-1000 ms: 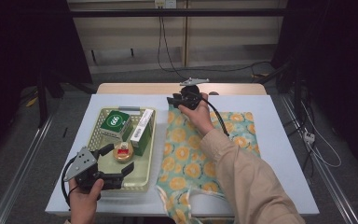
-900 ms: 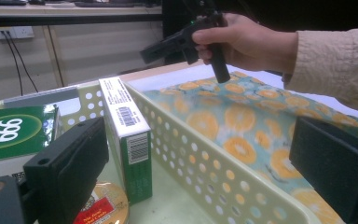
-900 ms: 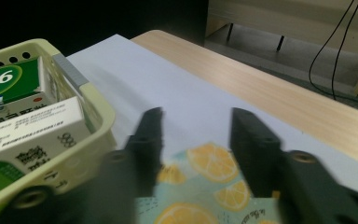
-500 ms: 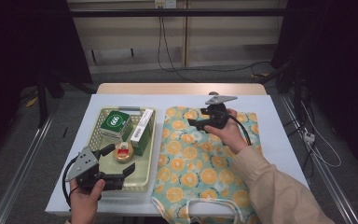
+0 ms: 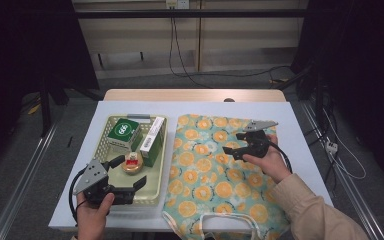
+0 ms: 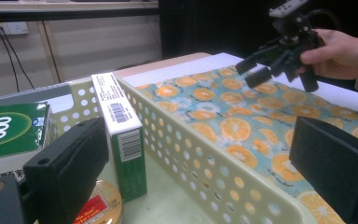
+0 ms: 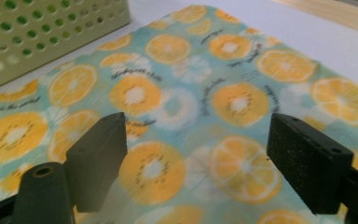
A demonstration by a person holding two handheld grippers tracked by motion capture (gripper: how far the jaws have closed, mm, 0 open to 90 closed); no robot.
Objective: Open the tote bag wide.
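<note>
An orange-print cloth bag [image 5: 210,180] [image 6: 242,121] [image 7: 177,60] lies flat on the right half of the white table. My right gripper [image 5: 232,142] [image 7: 196,154] [image 6: 251,70] hovers open over its far right part. Its jaws have just been opening and nothing is between them. My left gripper [image 5: 131,171] [image 6: 200,158] stands open at the near end of a pale green perforated basket [image 5: 100,145] [image 6: 168,130] [image 7: 51,32]. One jaw is inside the basket and the other outside, so the basket's right wall runs between them untouched.
In the basket lie a green box [image 5: 122,132] [image 6: 9,130], a tall white-and-green box [image 5: 151,142] [image 6: 121,135] and a round tin [image 5: 131,162] [image 6: 98,210]. The bag's white handles [image 5: 220,220] hang at the table's front edge. Cables run on the floor behind.
The right gripper let go of the bag's far edge, opened, and moved right and nearer over the cloth. The bag went from bunched to spread flat. The left gripper stayed put.
</note>
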